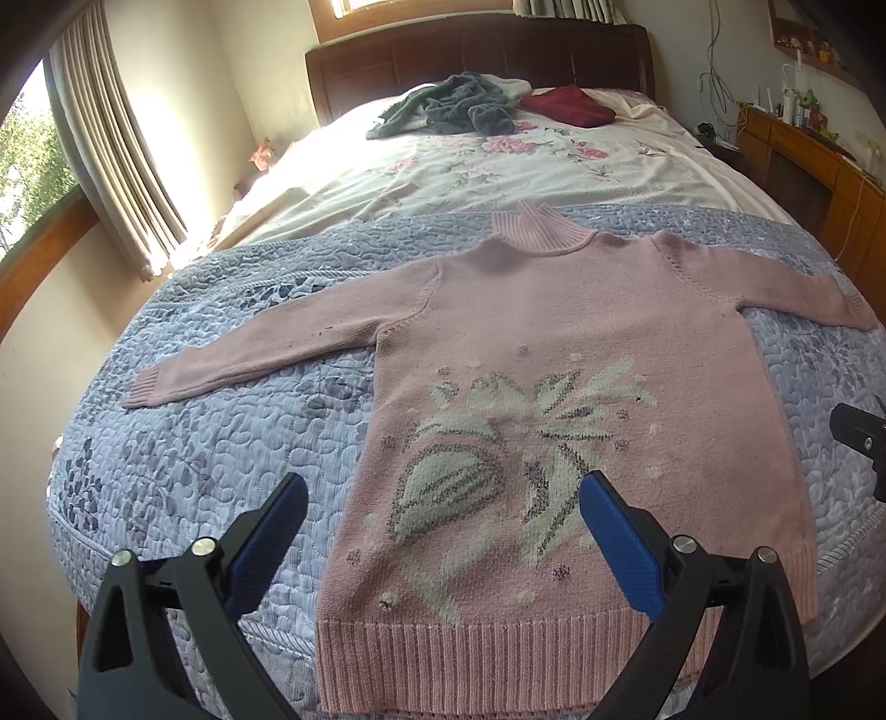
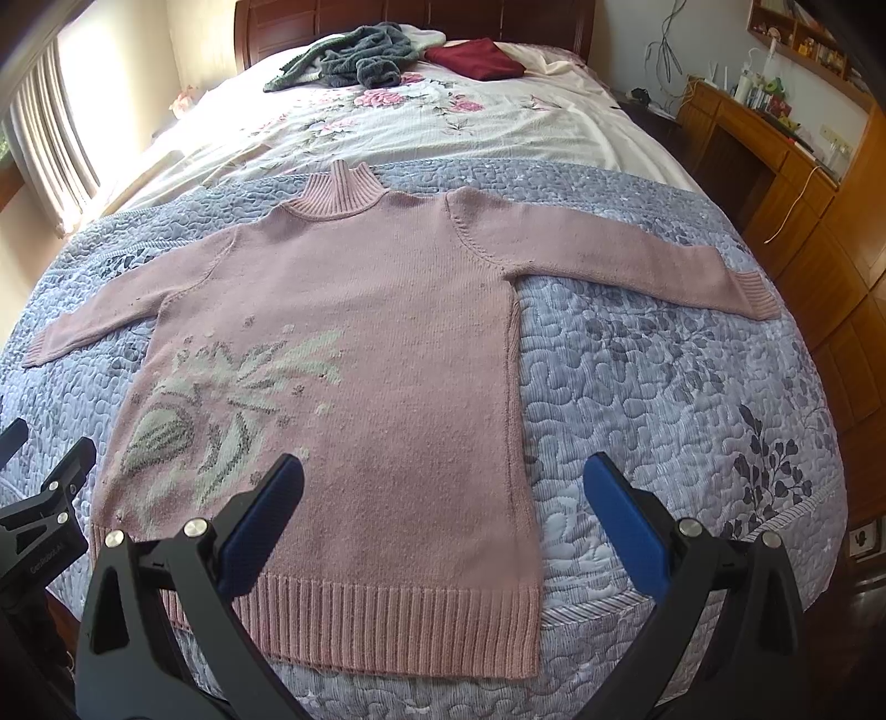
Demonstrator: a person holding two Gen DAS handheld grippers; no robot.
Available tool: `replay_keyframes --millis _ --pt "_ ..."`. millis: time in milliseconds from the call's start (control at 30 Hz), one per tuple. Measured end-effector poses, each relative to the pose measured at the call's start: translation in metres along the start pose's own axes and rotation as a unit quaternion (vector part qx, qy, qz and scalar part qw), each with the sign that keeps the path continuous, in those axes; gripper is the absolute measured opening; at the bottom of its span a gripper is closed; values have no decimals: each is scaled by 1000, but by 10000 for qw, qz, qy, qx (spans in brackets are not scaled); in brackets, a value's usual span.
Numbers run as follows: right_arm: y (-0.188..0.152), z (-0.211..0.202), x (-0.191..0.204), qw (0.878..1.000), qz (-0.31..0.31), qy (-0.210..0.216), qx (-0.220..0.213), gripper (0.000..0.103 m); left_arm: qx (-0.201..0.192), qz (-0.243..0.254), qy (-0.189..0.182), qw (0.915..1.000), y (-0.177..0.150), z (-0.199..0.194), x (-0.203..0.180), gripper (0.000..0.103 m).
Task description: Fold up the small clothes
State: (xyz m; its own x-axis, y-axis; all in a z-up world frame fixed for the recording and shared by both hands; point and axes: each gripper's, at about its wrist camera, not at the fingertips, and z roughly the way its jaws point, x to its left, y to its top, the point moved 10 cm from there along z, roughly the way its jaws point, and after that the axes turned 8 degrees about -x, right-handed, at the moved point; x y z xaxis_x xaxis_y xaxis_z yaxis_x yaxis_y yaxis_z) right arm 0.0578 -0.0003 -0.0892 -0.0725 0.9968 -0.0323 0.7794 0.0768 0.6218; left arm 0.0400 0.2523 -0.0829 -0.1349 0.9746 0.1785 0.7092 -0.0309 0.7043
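Matt knitted sweater [image 1: 554, 310]; puckered quilted bedspread [image 1: 221, 443]; glossy wooden headboard [image 1: 476, 52].

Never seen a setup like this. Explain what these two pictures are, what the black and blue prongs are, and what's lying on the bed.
There is no robot: a person holds a two-finger gripper in each hand, each with a camera looking along its fingers. One picture comes from the left gripper, the other from the right gripper. The black prongs with blue pads are those fingers; both pairs stand wide open and hold nothing. On the quilted blue bedspread a pink sweater lies flat, sleeves spread, not yet folded. Near the headboard lie a grey garment and a dark red one.
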Motion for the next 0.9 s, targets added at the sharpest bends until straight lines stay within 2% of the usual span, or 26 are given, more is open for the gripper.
replay_keyframes --millis 900 --pt "1 2 -1 10000 30 7 10 100 38 -17 -47 10000 -1 8 -6 99"
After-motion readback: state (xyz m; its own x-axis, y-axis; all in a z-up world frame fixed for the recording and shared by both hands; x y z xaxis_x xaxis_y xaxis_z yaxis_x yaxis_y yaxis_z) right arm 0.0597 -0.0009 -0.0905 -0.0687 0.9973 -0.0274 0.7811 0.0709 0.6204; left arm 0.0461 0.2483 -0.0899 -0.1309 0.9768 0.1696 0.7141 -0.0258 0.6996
